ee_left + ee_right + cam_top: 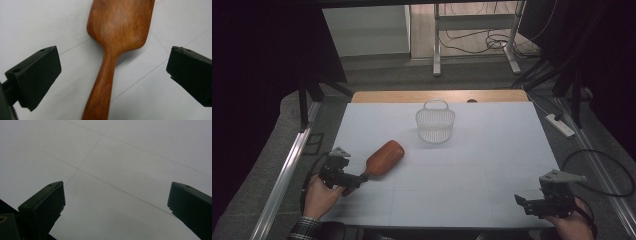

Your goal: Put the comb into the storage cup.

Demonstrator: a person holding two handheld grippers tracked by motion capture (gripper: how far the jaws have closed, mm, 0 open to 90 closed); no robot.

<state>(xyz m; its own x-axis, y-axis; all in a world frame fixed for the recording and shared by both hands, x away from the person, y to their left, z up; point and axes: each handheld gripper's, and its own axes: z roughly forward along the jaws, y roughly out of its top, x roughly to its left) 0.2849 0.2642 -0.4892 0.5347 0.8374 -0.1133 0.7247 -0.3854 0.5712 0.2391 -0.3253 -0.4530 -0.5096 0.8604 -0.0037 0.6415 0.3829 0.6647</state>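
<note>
Here the left gripper (pixel 354 181) stands with its jaws spread wide around the handle of the wooden paddle brush (pixel 382 159), clear of it on both sides; the brush lies flat on the white table (pixel 472 165), its head pointing toward one o'clock. The white wire basket (pixel 435 121) sits well apart at one o'clock from the brush. The right gripper (pixel 521 201) hangs wide open over bare table at five o'clock.

1. The high view is dim; its left and right upper corners are almost black.
2. The white worktop (pixel 472 165) is evenly lit, without glare.
3. In the left gripper view, the wooden paddle (pixel 117 37) is slightly blurred and casts a soft shadow.
4. The right gripper view is grey and dull.
</note>
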